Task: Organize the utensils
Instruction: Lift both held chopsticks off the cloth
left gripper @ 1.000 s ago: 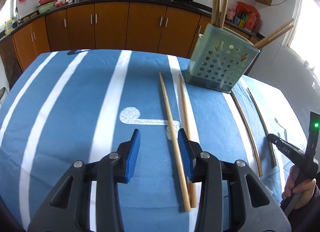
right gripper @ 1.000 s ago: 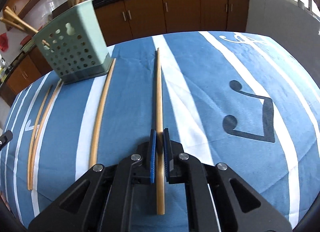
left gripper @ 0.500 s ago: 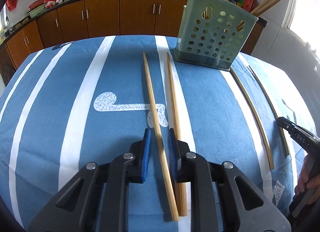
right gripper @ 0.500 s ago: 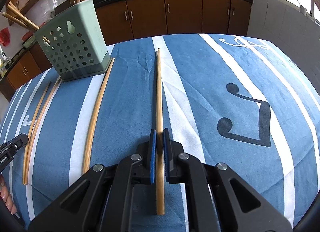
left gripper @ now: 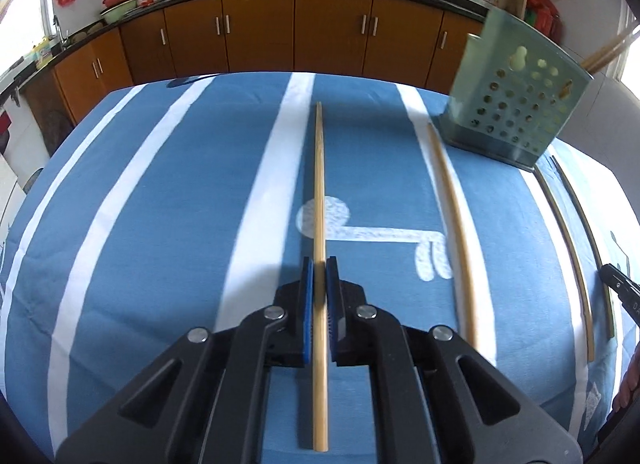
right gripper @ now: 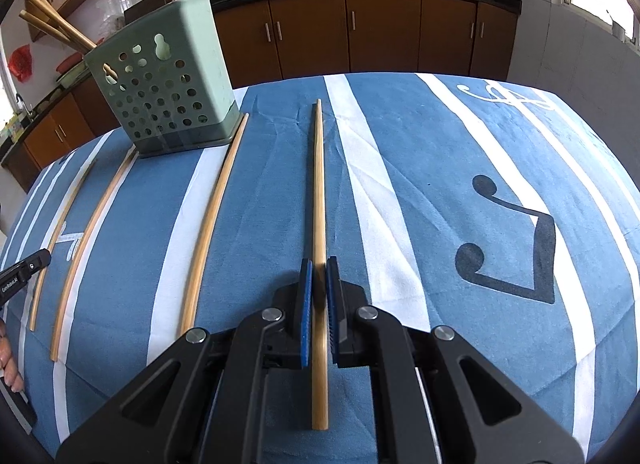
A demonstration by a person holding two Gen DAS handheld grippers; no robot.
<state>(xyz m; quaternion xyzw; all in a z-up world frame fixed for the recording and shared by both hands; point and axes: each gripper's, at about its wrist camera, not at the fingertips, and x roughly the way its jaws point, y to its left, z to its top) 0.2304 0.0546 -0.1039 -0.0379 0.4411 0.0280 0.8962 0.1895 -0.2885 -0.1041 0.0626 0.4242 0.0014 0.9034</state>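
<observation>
Left gripper (left gripper: pixel 319 276): jaws just closed, gripping a long pale bamboo chopstick (left gripper: pixel 319 184), frame centre. Right gripper (right gripper: pixel 319 276): clamped on its own chopstick (right gripper: pixel 318 184). Perforated green plastic holder (left gripper: pixel 516 104), upper right on the surface; both sticks ready for it.

Blue tablecloth (left gripper: pixel 160 224) with white stripes, pale-green perforated holder (right gripper: pixel 168 84), tan chopsticks (left gripper: pixel 319 192).

"GenRobot.AI" on left tool (right gripper: pixel 24 274)
</observation>
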